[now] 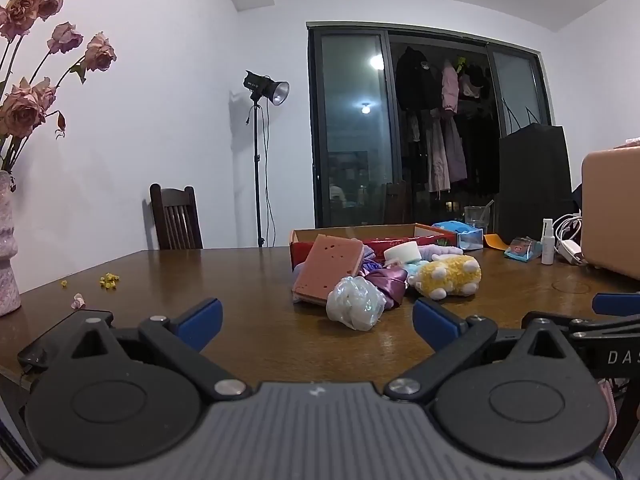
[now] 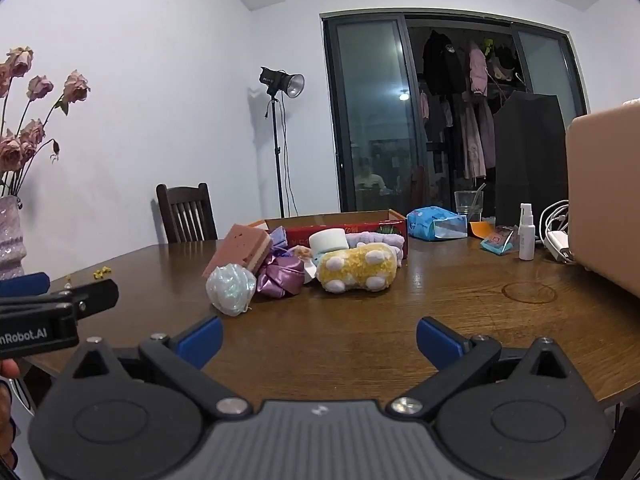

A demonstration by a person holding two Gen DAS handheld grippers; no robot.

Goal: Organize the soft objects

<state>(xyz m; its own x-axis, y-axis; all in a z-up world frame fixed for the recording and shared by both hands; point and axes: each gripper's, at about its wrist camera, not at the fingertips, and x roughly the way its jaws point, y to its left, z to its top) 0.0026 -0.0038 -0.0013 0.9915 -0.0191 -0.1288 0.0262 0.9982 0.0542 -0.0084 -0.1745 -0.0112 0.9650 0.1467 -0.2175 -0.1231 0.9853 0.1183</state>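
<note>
Both the left gripper (image 1: 317, 320) and right gripper (image 2: 319, 336) were wide open, empty, facing the soft pile (image 1: 352, 280) beside the box (image 1: 304, 240), likely its destination.

The brown wooden worktop (image 2: 360, 332) carries a red cardboard box (image 2: 352, 226), a pink sponge (image 2: 240, 252), a yellow plush toy (image 2: 356, 268), a crumpled plastic bag (image 2: 231, 288), a purple satin scrunchie (image 2: 280, 278), a spray bottle (image 2: 526, 236) and a blue tissue pack (image 2: 434, 222).

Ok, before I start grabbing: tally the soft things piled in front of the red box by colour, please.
Pink: 1, sponge block
Iridescent white: 1, crinkly bundle
Purple: 1, satin scrunchie
Yellow: 1, plush toy
White: 1, round foam puff
Lavender: 1, fuzzy headband
Total: 6 clearly visible; smaller pieces behind are partly hidden.
</note>
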